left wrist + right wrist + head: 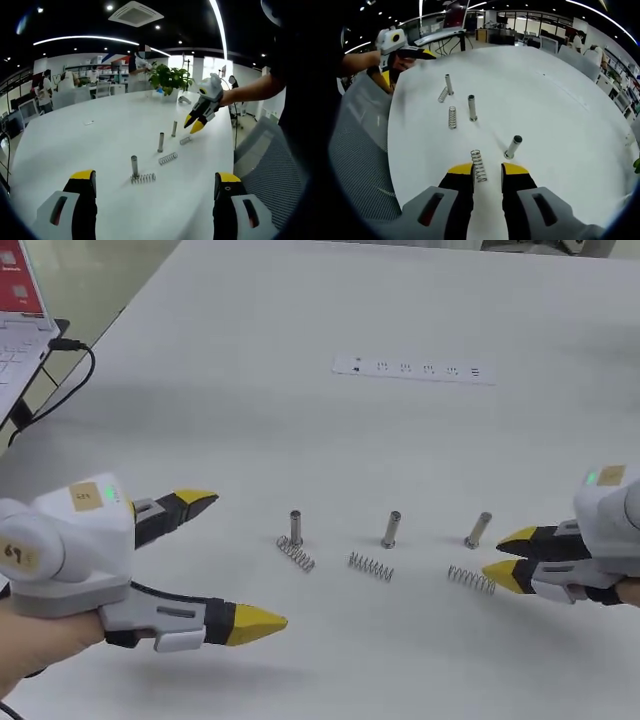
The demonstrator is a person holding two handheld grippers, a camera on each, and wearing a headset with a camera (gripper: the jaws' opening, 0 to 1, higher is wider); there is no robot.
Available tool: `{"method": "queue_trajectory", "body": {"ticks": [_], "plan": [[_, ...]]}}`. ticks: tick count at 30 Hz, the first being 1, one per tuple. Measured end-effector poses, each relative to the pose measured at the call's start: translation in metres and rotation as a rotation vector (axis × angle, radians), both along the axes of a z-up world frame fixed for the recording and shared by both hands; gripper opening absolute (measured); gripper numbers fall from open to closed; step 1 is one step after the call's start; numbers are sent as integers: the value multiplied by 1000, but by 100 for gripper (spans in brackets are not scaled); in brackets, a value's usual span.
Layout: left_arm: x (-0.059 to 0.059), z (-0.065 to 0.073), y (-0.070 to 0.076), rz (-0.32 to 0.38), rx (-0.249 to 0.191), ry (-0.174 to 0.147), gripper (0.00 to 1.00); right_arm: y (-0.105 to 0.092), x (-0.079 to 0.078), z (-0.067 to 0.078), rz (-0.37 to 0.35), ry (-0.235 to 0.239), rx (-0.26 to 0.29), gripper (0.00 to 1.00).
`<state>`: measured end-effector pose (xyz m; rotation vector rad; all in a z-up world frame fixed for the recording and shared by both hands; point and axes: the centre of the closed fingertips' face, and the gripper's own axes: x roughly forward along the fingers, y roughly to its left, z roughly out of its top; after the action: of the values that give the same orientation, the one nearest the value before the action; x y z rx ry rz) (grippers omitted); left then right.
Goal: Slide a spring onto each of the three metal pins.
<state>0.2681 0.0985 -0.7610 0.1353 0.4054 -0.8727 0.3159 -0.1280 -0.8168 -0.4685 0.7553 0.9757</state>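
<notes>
I have the right tongs [490,555] low over the counter [300,420], jaws only narrowly parted and straddling the near end of the right spring [471,580] without pinching it. The left tongs [250,559] hang wide open and empty near the counter's near-left corner. All three pins stand bare in a row toward the near edge: left pin [296,527], middle pin [391,529] and right pin [478,530]. Each has its spring lying just in front, the left spring [296,554] touching or nearly touching its pin's foot and the middle spring [370,566] a little clear. My worry is the squeeze: a hard or off-centre pinch on a round coil could make it squirt out sideways and roll toward the near edge. The right pin is just beside my upper jaw and seems to stand free on a small foot, so a careless swing could topple it. I see no tray or box; the springs lie loose on the bare counter.
</notes>
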Motion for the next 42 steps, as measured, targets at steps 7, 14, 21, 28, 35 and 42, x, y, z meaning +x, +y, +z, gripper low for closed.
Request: {"method": "queue_trajectory", "body": {"ticks": [7,14,21,28,35,42], "plan": [[-1,-1,0,0,3,2,95,2,-5,-9,32,12,-24,18],[-2,-2,1,2,6,5,95,3,-8,-21,51,26,-43,18],[-3,-4,3,6,12,7,95,4,-9,-28,67,29,-62,15],[-4,-4,3,8,8,5,95,1,-7,-37,50,38,-102,9],[-4,-7,5,8,9,9,95,3,-9,-33,55,26,-95,8],[-5,-5,5,11,3,6,95,7,-12,-26,55,30,-76,8]]}}
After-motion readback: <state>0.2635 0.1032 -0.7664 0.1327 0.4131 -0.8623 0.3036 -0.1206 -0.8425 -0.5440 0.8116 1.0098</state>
